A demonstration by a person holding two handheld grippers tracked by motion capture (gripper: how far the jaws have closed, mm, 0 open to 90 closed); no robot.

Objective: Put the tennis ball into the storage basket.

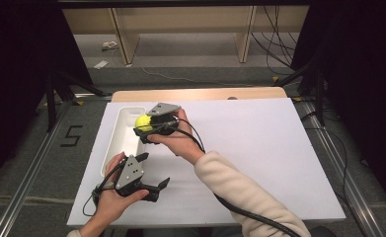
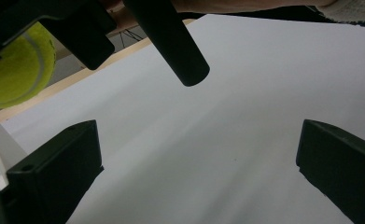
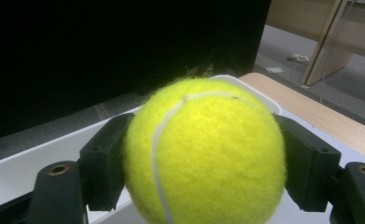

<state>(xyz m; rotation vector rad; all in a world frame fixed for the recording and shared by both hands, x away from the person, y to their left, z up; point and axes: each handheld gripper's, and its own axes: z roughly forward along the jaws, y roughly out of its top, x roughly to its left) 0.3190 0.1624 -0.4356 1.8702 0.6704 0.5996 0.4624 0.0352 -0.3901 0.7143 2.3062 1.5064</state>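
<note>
The tennis ball (image 3: pixel 203 151) is sitting clamped between the two black jaws of the right gripper (image 3: pixel 203 163), one jaw pressing on each flank of it. In the high view the ball (image 1: pixel 143 122) is hanging over the far end of the white tray (image 1: pixel 123 143), and whether it is touching the tray floor or held just above it is not clear from that angle. The right gripper (image 1: pixel 153 126) is reaching across from the right, with the right hand (image 1: pixel 173 136) wrapped round its body and a pale sleeve (image 1: pixel 240 192) trailing back to the near edge.

The tray is lying lengthwise along the left side of the white board (image 1: pixel 259 153) that is covering the table; a strip of wooden table edge (image 1: pixel 200 94) is showing beyond it.

The left gripper (image 1: pixel 151 173) is resting in the left hand (image 1: pixel 112 197) near the tray's near end, well apart from the ball. Its jaws are standing wide apart and are gripping nothing; in the left gripper view bare white board is lying between them, with the ball (image 2: pixel 17 70) showing at the upper left.
</note>
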